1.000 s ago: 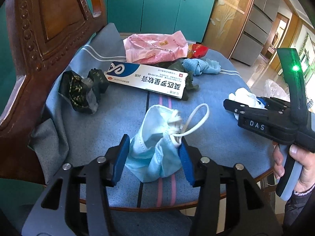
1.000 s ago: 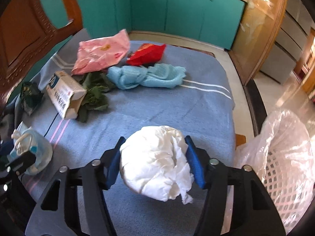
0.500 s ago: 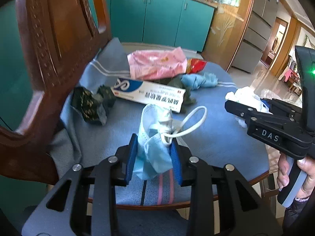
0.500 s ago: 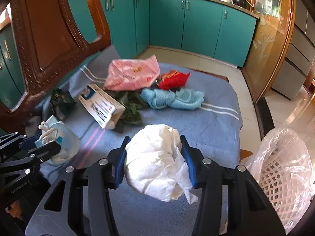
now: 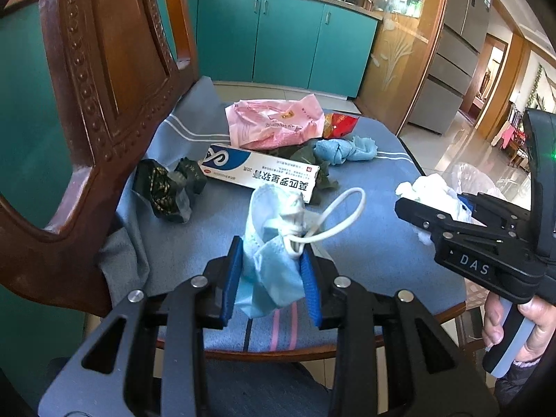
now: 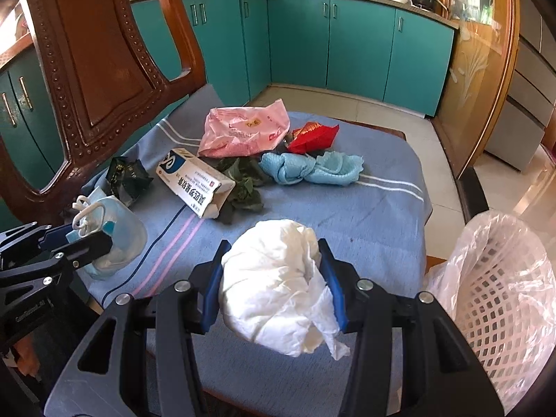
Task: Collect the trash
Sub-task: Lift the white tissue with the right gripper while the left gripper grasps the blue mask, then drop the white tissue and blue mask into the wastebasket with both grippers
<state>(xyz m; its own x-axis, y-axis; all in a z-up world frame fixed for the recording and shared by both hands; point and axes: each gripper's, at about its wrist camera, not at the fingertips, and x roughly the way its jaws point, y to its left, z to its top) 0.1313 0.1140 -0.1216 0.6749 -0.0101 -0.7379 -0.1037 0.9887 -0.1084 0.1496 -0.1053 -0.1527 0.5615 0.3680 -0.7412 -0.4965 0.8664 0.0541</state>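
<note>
My left gripper [image 5: 271, 274] is shut on a crumpled blue face mask [image 5: 269, 243] with a white ear loop, held above the blue cloth of the chair seat [image 5: 375, 215]. My right gripper [image 6: 274, 281] is shut on a wad of white tissue [image 6: 278, 285], held above the seat. A white basket lined with a clear plastic bag [image 6: 500, 278] stands to the right of the seat. Trash on the seat: a white and blue carton [image 6: 194, 180], a pink bag [image 6: 243, 132], a red wrapper [image 6: 312, 137], a blue rag [image 6: 309, 168], a dark wrapper [image 6: 127, 175], green leaves [image 6: 243, 184].
The carved wooden chair back [image 5: 93, 80] rises close on the left. Teal cabinets [image 6: 347, 41] line the far wall over a tiled floor. A wood-framed glass door [image 6: 479, 80] stands at the right.
Both grippers have lifted and drawn back from the seat with their loads. The left jaws closed tighter on the mask. The basket shows larger at the right.
</note>
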